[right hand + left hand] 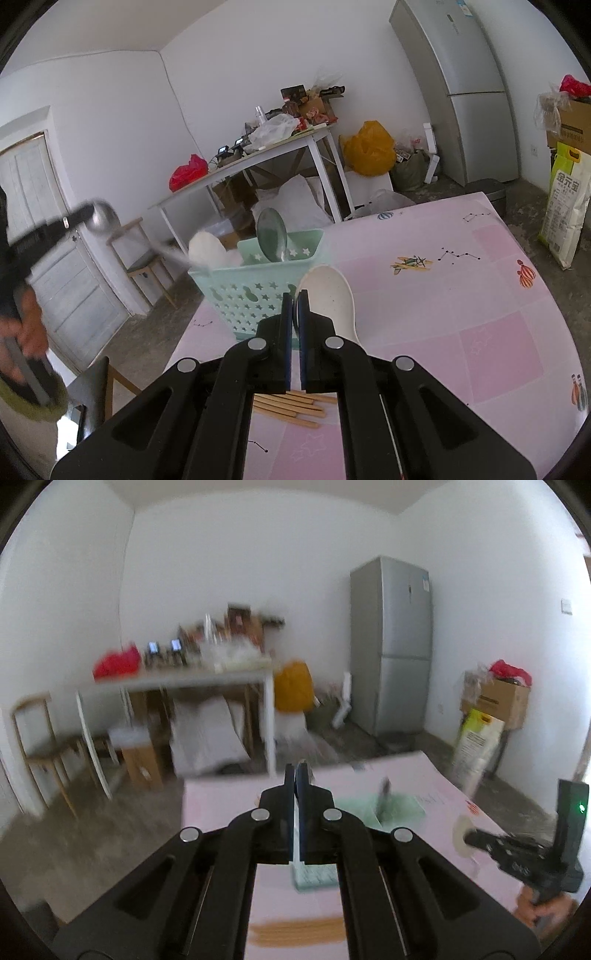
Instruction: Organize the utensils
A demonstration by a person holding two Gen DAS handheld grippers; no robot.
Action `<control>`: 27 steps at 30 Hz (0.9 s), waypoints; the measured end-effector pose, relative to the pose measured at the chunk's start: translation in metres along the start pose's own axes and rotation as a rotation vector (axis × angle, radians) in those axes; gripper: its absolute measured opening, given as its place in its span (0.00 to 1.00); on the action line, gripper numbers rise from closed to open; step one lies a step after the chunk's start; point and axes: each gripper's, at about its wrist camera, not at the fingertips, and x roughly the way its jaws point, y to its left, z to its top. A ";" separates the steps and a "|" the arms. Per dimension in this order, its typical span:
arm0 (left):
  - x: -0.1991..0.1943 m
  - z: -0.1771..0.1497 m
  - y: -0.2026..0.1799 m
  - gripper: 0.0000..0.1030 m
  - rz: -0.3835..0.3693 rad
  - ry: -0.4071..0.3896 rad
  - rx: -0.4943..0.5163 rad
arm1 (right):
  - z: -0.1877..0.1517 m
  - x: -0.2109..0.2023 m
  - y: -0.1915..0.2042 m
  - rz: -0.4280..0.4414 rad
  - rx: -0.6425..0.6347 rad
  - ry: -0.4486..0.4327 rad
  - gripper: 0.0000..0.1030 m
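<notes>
My counter (461, 295) wears a pink patterned cloth in a white-walled room. Wooden chopsticks (291, 406) lie near the teal basket (255, 299). My right gripper (294, 295) clamps a white spoon (328, 295); my left gripper (79, 214) clamps a steel ladle (103, 219).

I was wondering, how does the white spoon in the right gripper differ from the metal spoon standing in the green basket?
The white spoon is opaque and matte; the metal spoon is shiny. The white spoon is held in the right gripper; the metal spoon stands free in the green basket. Both have their bowls up.

Large Chinese characters, seemingly 金元宝, are printed on the green-and-white sack (567, 206); smaller print elsewhere cannot be read.
</notes>
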 end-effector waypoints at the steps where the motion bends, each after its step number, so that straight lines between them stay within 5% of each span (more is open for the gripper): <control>1: 0.001 0.006 -0.003 0.00 0.020 -0.018 0.018 | 0.000 0.000 0.000 0.001 0.001 0.001 0.03; 6: 0.027 0.015 -0.009 0.00 0.113 -0.020 0.118 | 0.000 0.000 0.000 0.001 0.002 0.002 0.03; 15: 0.084 -0.017 -0.018 0.00 0.105 0.136 0.183 | 0.000 0.001 -0.001 0.006 0.003 0.010 0.03; 23: 0.109 -0.028 0.005 0.04 -0.070 0.185 -0.025 | -0.001 0.002 -0.005 0.004 0.014 0.012 0.03; 27: 0.102 -0.032 0.013 0.22 -0.102 0.147 -0.089 | 0.000 0.000 -0.007 0.005 0.018 0.008 0.03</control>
